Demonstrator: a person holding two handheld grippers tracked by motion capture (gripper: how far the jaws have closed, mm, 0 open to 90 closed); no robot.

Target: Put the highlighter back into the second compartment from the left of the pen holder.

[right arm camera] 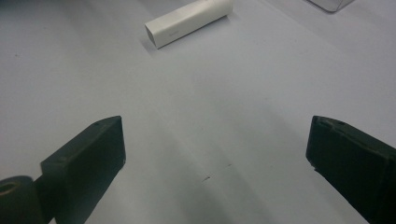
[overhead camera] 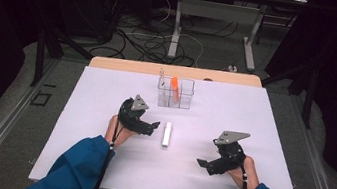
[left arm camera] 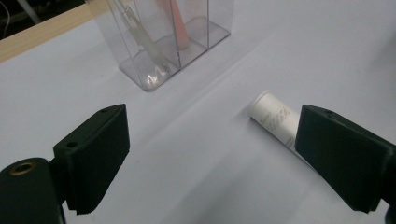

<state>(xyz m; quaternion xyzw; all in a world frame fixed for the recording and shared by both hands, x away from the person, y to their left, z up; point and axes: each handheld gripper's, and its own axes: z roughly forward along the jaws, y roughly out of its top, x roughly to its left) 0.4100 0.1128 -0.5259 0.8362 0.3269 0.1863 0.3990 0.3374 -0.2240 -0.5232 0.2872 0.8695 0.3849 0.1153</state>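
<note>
I see one table (overhead camera: 95, 164) under a white sheet, and on it one clear holder (overhead camera: 175, 93) with two compartments at the far side. One orange item (overhead camera: 174, 88) stands in it, and one pale thin item (left arm camera: 140, 35) leans in the neighbouring compartment. I have two grippers. My left gripper (overhead camera: 152, 125) has its jaws spread wide and holds nothing; the single white tube (overhead camera: 166, 134) lies flat on the sheet just beside its tips, near the holder. My right gripper (overhead camera: 202, 164) is also wide apart and empty, well off from the tube.
</note>
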